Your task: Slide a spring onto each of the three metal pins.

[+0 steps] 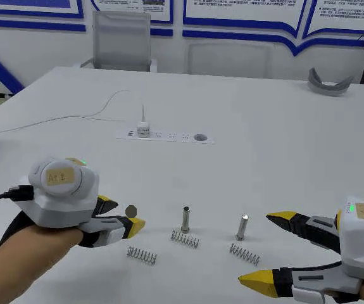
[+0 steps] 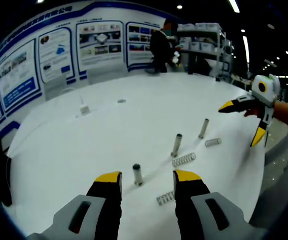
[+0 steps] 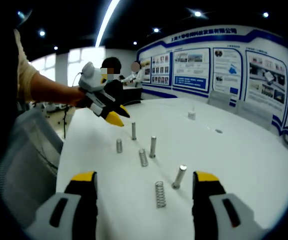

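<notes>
Nothing is done yet. All three pins stand bare in a row near the table's (image 1: 264, 126) near edge, and each spring lies flat on the near-edge side of its pin. The left spring (image 1: 142, 254) is by the left pin (image 1: 130, 211), the middle spring (image 1: 185, 239) lies at the foot of the middle pin (image 1: 185, 218), and the right spring (image 1: 244, 254) is by the right pin (image 1: 243, 227).

The left gripper (image 2: 147, 176) has its jaws spread, with the left pin between them and seemingly touching neither. The right gripper (image 3: 145, 176) has its jaws wide apart and empty, near the right pin and right spring. All three threadings are left to do.

There is plenty of room toward the far edge, with bare table up to the socket strip (image 1: 163, 135). The near edge is not far behind the springs, so a nudged one could, I judge, roll off.
</notes>
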The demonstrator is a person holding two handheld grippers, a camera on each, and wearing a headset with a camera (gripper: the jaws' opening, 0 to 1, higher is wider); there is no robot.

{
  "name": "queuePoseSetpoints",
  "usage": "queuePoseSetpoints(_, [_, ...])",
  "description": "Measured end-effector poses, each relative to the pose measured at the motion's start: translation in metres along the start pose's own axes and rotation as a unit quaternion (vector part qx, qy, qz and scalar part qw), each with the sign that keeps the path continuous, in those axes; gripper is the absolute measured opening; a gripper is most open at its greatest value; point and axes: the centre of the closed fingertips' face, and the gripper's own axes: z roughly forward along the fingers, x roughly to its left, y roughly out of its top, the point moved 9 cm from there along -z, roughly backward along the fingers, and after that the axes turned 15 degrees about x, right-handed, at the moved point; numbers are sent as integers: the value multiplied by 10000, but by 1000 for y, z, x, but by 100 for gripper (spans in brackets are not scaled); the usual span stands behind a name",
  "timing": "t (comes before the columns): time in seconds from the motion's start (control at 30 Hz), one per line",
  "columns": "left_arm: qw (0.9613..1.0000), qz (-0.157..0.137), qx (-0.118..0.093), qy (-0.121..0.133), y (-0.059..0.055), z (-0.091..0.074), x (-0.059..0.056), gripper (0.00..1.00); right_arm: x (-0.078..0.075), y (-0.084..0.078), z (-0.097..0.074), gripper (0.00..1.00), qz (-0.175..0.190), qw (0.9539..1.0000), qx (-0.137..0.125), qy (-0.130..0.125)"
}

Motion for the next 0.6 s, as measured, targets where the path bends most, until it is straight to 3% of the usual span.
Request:
queuePoseSetpoints(0.3, [9997, 132, -177, -106, -13, -7, 0, 46, 2, 1, 4, 78, -1, 10000, 8, 72])
queuePoseSetpoints(0.6, [9992, 205, -219, -252, -26, -10, -6, 50, 4, 3, 8, 76, -44, 9999, 49, 132])
